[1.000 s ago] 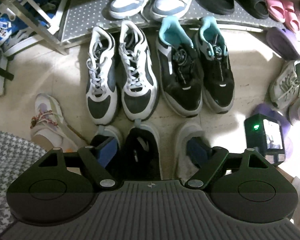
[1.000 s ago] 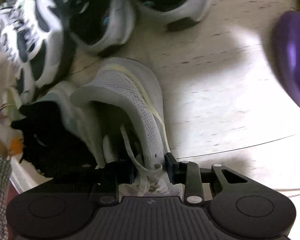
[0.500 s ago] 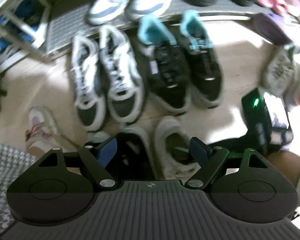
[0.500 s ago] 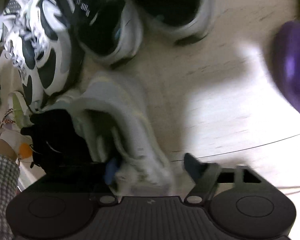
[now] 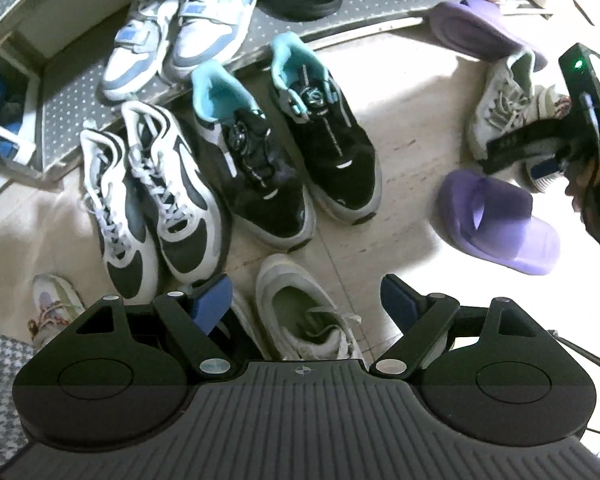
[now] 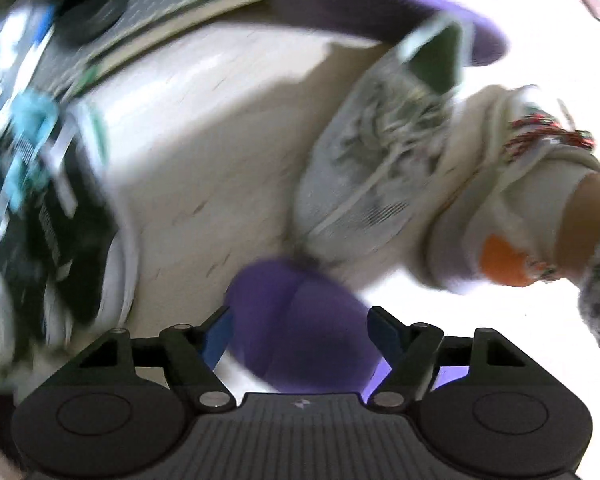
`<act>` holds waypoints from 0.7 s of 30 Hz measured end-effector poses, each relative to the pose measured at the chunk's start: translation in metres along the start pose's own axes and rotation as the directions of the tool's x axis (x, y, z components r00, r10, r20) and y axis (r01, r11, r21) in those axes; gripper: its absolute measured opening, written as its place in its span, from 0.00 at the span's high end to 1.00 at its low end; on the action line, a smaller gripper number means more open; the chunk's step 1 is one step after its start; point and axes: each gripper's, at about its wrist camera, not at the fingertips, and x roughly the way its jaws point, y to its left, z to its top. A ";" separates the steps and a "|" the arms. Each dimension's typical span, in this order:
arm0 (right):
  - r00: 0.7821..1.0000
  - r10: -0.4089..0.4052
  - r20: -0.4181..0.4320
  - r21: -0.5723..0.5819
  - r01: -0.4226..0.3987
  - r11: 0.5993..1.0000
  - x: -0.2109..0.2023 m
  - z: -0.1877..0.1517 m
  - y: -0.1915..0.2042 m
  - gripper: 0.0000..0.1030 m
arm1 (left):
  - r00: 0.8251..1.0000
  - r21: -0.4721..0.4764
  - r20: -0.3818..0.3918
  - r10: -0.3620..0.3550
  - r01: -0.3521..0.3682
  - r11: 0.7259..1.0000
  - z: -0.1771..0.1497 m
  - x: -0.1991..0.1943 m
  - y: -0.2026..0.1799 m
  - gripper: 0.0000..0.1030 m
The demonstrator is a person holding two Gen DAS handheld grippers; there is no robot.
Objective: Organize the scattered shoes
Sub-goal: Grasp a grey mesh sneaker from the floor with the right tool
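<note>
Sneakers in the left wrist view stand mostly paired: white-and-black pair (image 5: 156, 204) and black-and-teal pair (image 5: 288, 140) side by side before the step. Grey sneaker (image 5: 304, 312) lies near, between the spread jaws of the left gripper (image 5: 306, 300), which grasps nothing. Right of it, a purple slide (image 5: 496, 216) lies loose. The blurred right wrist view shows the right gripper (image 6: 300, 332) wide, empty, hovering over that slide (image 6: 300, 320); beyond, another grey sneaker (image 6: 364, 168) awaits sorting.
</note>
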 end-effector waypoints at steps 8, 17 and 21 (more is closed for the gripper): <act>0.992 -0.025 0.120 0.220 -0.002 0.976 0.002 0.080 -0.057 0.31 | 1.000 -0.029 -0.013 -0.014 0.013 1.000 0.010 0.004 0.005 0.16; 0.989 -0.105 0.106 0.240 0.077 0.968 0.017 0.129 -0.097 0.53 | 0.998 0.050 -0.034 -0.050 0.052 0.997 0.031 0.013 -0.017 0.16; 0.990 -0.081 0.114 0.321 0.041 0.946 0.033 0.135 -0.111 0.53 | 0.998 0.088 -0.033 -0.059 0.062 0.994 0.036 0.015 -0.028 0.14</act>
